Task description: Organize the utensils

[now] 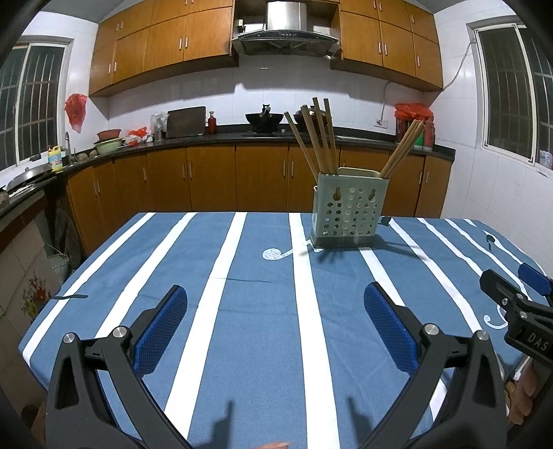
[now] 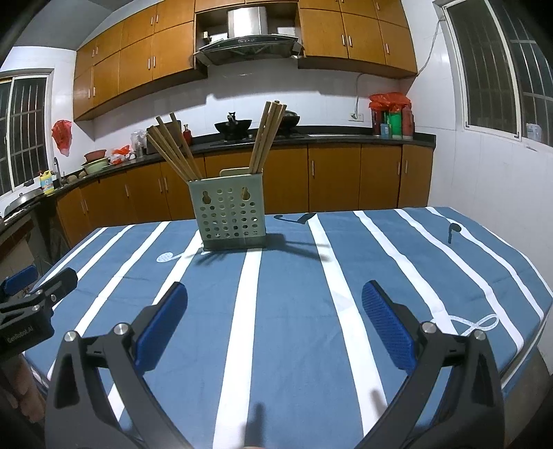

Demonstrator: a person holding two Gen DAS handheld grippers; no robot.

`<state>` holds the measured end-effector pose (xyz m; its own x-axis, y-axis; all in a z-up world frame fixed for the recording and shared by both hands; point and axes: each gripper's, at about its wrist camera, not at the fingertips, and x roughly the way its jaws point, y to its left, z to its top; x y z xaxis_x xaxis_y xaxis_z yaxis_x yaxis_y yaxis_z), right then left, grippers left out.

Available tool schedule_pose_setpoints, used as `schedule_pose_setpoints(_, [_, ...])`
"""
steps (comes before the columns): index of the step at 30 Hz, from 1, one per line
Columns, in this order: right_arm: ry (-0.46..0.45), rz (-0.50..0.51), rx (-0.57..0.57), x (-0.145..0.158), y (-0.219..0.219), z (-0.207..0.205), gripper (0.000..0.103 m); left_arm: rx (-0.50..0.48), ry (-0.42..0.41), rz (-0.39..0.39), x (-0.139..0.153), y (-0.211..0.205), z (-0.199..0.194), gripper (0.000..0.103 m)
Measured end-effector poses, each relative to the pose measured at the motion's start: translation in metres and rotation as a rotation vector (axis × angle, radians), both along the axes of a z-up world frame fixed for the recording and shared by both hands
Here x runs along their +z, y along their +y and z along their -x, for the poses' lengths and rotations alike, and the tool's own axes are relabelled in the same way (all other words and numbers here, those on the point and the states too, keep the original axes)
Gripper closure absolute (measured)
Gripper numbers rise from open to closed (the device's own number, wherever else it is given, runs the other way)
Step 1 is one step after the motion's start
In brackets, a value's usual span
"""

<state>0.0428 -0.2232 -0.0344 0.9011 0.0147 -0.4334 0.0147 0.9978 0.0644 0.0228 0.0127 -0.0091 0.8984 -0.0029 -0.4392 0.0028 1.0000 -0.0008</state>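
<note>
Both the left tongs (image 1: 275, 323) and the right tongs (image 2: 274, 321) hang wide open and empty above the striped tablecloth (image 2: 297, 345), probably because the chopsticks (image 2: 172, 152) already stand sorted in the green holder (image 2: 230, 214) at the far side.

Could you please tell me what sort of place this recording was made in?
Most likely a home kitchen: a steel range hood over a black wok, wooden cabinets, and a blue striped tablecloth.

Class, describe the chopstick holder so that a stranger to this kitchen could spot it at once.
Find the table with the blue, white-striped cloth. The holder stands on its far half: a pale green box with round holes in its face, the only thing standing there, with chopsticks fanning out of it.
</note>
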Motion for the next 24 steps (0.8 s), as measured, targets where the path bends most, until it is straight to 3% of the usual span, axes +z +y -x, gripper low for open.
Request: schedule_pose_setpoints(24, [-0.005, -0.002, 0.001, 0.0016, -0.0005, 0.0017, 0.004, -0.004, -0.013, 0.002, 0.0059, -0.0041, 0.0011, 0.002])
